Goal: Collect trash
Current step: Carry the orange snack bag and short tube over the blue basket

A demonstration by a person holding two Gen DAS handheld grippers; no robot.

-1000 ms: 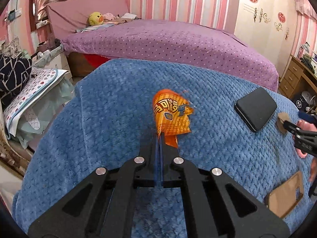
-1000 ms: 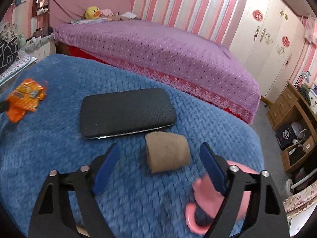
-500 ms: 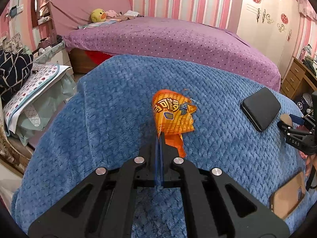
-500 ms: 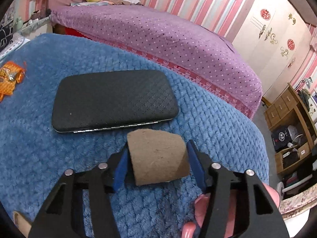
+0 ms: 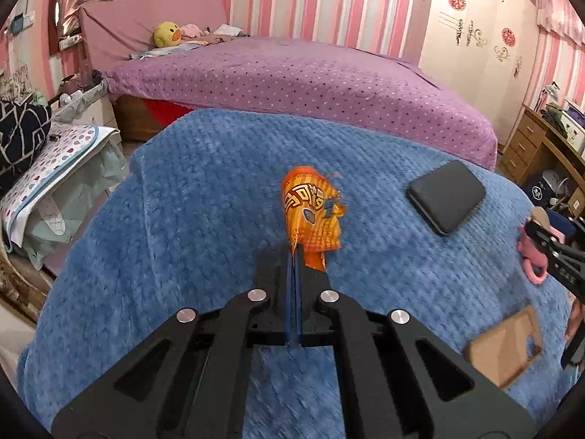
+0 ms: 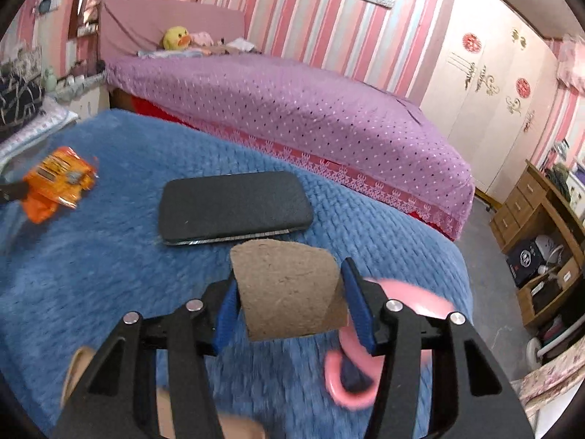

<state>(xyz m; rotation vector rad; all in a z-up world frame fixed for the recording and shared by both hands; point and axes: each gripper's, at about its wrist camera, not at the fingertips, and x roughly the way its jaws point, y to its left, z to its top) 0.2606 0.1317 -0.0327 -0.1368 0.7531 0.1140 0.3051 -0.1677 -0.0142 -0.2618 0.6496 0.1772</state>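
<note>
Two pieces secured, orange wrapper (image 5: 310,216) pinched in closed left tool (image 5: 294,256), cardboard scrap (image 6: 289,289) clamped in right tool (image 6: 290,292); binning remaining, no bin visible.

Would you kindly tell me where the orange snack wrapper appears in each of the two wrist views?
Left wrist view: the orange snack wrapper sits at centre, pinched at its lower end by the left claw.
Right wrist view: it is at the far left edge, above the blue blanket.
Shared landmark: the black case.
</note>
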